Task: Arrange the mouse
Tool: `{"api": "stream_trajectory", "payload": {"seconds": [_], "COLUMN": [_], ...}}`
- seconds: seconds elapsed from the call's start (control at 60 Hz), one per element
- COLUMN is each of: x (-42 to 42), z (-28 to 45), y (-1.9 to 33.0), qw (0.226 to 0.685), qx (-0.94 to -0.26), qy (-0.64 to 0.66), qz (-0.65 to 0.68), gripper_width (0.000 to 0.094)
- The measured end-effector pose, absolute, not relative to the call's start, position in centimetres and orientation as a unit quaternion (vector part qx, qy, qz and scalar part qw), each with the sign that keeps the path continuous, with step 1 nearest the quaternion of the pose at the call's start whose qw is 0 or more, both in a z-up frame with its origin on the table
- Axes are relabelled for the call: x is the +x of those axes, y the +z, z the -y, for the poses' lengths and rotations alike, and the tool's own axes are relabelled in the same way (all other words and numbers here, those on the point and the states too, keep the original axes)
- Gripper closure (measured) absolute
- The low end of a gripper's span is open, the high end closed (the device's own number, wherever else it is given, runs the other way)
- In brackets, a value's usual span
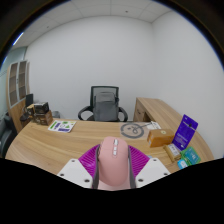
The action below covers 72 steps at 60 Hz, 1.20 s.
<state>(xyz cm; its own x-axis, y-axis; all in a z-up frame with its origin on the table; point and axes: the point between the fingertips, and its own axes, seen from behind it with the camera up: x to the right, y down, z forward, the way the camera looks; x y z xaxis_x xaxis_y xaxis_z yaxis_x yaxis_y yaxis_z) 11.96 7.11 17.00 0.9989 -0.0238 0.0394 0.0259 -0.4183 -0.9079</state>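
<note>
Gripper (113, 172) pinching a pink mouse (114, 166) above the wooden tabletop (95, 138), office chair (103, 103) at twelve o'clock.

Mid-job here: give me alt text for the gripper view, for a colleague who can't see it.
A pink mouse sits clamped between the tool's two fingers, raised over a wooden desk. Beyond it stand a black office chair, a purple box and white walls.

Even, bright indoor lighting from overhead; white walls (70, 60) evenly lit, soft shadows only. Strong fisheye distortion bends the desk (60, 145) edge and ceiling line. The nearest object between the fingers appears slightly soft; no marked glare
</note>
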Motion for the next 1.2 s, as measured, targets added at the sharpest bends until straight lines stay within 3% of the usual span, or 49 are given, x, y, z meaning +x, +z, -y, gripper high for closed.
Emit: {"api": "stream_trajectory", "payload": {"seconds": [0.117,0.25,0.333,0.45,0.617,0.717,0.917,1.2], "x": [16.4,18.3,18.8,18.9,18.9,18.3,17.9,12.8], "z": [-9.8,-9.9,-9.3,-9.9,-9.8,-9.4,-6.3,1.9], "y": [11.3,3.4,0.6,0.3,-0.1,0.7,2.6,7.9], "qw": [0.502,0.429,0.4,0.411,0.392,0.391,0.391,0.409], "qx": [-0.864,-0.903,-0.916,-0.91,-0.919,-0.92,-0.92,-0.912], "qy": [-0.031,-0.012,-0.013,-0.023,0.003,0.026,0.022,0.024], "qz": [-0.007,0.006,0.029,0.058,0.031,0.021,-0.004,-0.03], "gripper_width": [0.0521,0.0519,0.0517,0.0507,0.0367,0.008,0.01,0.0101]}}
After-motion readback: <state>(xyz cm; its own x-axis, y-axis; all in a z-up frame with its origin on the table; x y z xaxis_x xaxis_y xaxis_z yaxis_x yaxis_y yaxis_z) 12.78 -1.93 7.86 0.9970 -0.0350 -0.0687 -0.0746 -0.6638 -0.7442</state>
